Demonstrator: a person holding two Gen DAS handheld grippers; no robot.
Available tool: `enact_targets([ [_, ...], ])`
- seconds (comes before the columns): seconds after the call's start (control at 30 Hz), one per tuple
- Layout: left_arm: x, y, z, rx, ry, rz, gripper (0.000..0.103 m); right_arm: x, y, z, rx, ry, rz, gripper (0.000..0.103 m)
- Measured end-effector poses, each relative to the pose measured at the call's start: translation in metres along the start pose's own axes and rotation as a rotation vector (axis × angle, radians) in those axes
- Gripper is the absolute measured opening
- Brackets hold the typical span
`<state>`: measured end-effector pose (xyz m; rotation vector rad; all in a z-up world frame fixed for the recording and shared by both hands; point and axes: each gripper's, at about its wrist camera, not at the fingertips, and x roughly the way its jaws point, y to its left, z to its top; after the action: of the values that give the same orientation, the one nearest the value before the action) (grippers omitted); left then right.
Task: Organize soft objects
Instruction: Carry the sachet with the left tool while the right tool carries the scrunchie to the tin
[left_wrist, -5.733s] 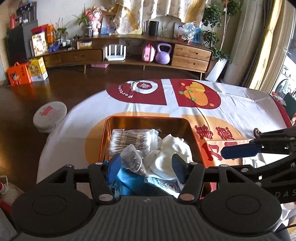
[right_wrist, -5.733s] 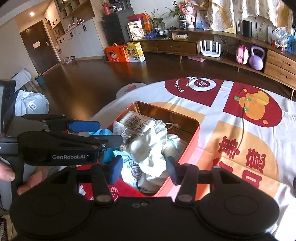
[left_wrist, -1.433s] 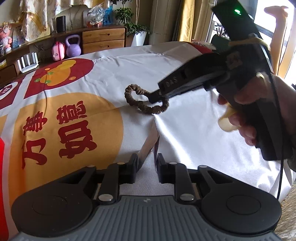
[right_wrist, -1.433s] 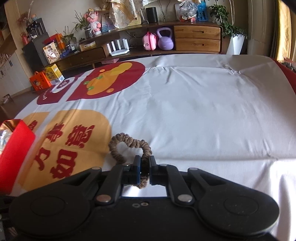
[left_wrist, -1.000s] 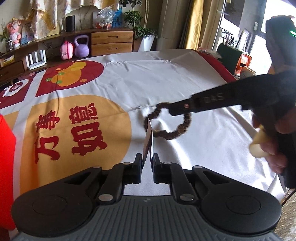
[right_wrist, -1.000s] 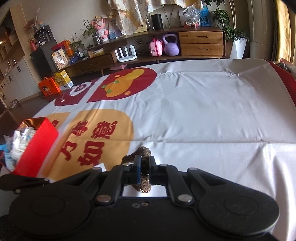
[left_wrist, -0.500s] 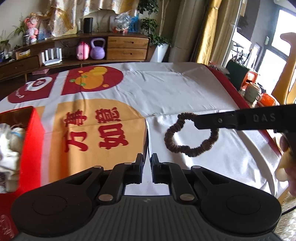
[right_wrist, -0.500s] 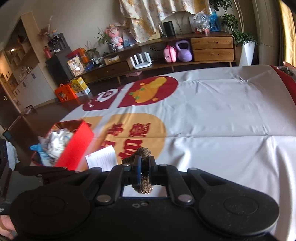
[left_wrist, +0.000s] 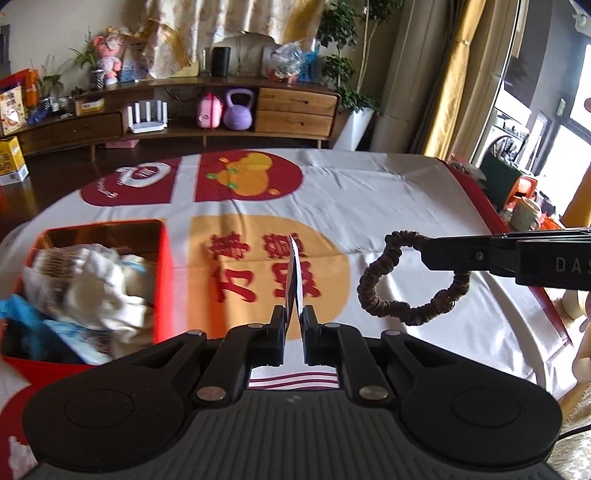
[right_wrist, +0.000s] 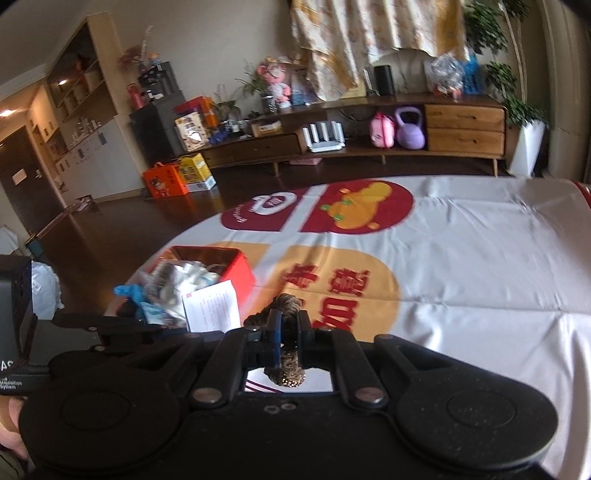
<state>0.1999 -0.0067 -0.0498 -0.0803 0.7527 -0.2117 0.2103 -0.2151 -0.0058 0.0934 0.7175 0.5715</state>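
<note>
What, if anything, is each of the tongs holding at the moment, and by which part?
The left tongs pinch a white paper slip by its lower edge. The right tongs clamp a brown scrunchie by one side of its loop; the rest hangs free.

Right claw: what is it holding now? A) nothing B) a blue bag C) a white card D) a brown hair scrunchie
D: the right claw is shut on the brown hair scrunchie, which hangs above the tablecloth; the white card is in the left claw.
</note>
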Motion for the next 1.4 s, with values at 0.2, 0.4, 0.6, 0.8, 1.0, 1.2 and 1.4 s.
enact_targets([
  [0.2,-0.022,0.025,0.005,-0.023,-0.019,0.027,0.009,0.004,0.033,0.010,-0.039,-0.011,0.024,0.007],
  [0.4,-0.039,0.053,0.010,-0.047,-0.035,0.057,0.009,0.015,0.059,0.023,-0.047,-0.027,0.050,0.007],
  [0.6,-0.048,0.086,0.011,-0.073,-0.028,0.102,0.009,0.034,0.084,0.035,-0.054,-0.038,0.073,0.007],
  [0.8,-0.054,0.123,0.013,-0.101,-0.028,0.146,0.009,0.060,0.104,0.040,-0.067,-0.015,0.084,0.007],
  [1.0,-0.050,0.154,0.014,-0.116,-0.014,0.186,0.009,0.086,0.118,0.044,-0.072,0.005,0.084,0.007],
  [1.2,-0.040,0.179,0.013,-0.129,0.009,0.215,0.009,0.114,0.126,0.052,-0.075,0.016,0.071,0.007],
  [1.4,-0.027,0.190,0.017,-0.133,0.010,0.209,0.009,0.143,0.132,0.057,-0.095,0.038,0.041,0.007],
])
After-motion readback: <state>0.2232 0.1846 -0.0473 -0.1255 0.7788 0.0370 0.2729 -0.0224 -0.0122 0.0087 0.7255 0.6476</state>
